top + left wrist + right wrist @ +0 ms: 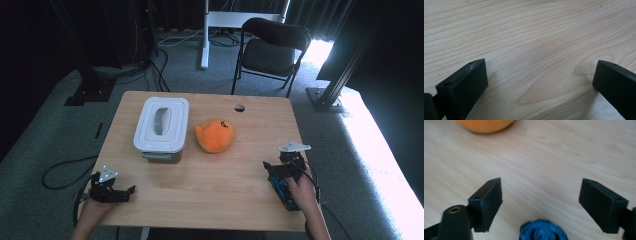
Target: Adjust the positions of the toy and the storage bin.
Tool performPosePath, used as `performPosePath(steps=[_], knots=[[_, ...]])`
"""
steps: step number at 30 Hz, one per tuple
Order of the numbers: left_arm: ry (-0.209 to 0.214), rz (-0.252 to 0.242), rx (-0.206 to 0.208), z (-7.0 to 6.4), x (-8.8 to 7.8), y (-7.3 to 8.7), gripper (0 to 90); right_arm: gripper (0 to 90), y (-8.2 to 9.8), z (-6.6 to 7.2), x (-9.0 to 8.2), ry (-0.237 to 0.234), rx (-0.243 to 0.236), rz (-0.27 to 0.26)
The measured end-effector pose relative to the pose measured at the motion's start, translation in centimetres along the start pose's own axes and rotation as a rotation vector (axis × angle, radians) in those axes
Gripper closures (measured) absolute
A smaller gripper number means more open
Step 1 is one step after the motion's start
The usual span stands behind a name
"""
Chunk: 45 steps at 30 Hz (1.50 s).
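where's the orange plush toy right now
In the high view the orange plush toy lies near the middle of the table, just right of the lidded grey box; its edge also shows at the right gripper view's top.

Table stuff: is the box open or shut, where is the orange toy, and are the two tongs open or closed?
Grey box: lid on, shut, standing flat on the table.
Orange plush toy: lying on the table right of the box, apart from it, not held.
Left tongs: open, holding nothing, low over bare wood.
Right tongs: open, holding nothing, aimed toward the toy.
Black chair: upright, nobody on it.
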<state>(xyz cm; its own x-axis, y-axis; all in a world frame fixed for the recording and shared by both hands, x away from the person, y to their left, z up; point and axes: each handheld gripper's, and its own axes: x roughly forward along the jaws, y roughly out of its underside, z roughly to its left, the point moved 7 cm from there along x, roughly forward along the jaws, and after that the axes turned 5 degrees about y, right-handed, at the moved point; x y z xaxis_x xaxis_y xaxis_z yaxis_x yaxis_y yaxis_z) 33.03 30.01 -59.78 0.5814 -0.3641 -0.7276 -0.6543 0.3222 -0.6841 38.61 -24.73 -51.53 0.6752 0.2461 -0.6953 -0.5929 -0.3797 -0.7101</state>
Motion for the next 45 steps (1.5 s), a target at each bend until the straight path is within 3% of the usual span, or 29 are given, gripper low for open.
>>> performPosePath(steps=[5,7,9,11,12,14,19,34,45], knots=[[0.000,0.000,0.000,0.0,0.0,0.0,0.2,12.8,-1.6,0.9,0.2,-0.071,0.077,0.013],[0.000,0.000,0.000,0.0,0.0,0.0,0.2,9.9,-2.1,1.4,0.2,-0.074,0.038,0.000],[0.000,0.000,0.000,0.0,0.0,0.0,0.2,9.9,-2.5,1.7,0.4,-0.118,0.060,-0.002],[0.000,0.000,0.000,0.0,0.0,0.0,0.2,10.0,-2.7,1.8,0.6,-0.121,0.073,-0.006],[0.000,0.000,0.000,0.0,0.0,0.0,0.2,9.9,-3.0,2.0,0.8,-0.152,0.074,0.001],[0.001,0.000,0.000,0.0,0.0,0.0,0.2,10.0,-3.3,2.1,1.0,-0.147,0.082,-0.002],[0.001,0.000,0.001,0.0,0.0,0.0,0.2,10.0,-4.3,2.8,1.8,-0.195,0.064,0.015],[0.001,0.000,0.001,0.0,0.0,0.0,0.2,13.0,-8.3,4.4,4.0,-0.198,0.062,0.002],[0.001,0.000,0.001,0.0,0.0,0.0,0.2,18.1,-9.3,6.6,6.7,-0.207,0.069,0.039]])
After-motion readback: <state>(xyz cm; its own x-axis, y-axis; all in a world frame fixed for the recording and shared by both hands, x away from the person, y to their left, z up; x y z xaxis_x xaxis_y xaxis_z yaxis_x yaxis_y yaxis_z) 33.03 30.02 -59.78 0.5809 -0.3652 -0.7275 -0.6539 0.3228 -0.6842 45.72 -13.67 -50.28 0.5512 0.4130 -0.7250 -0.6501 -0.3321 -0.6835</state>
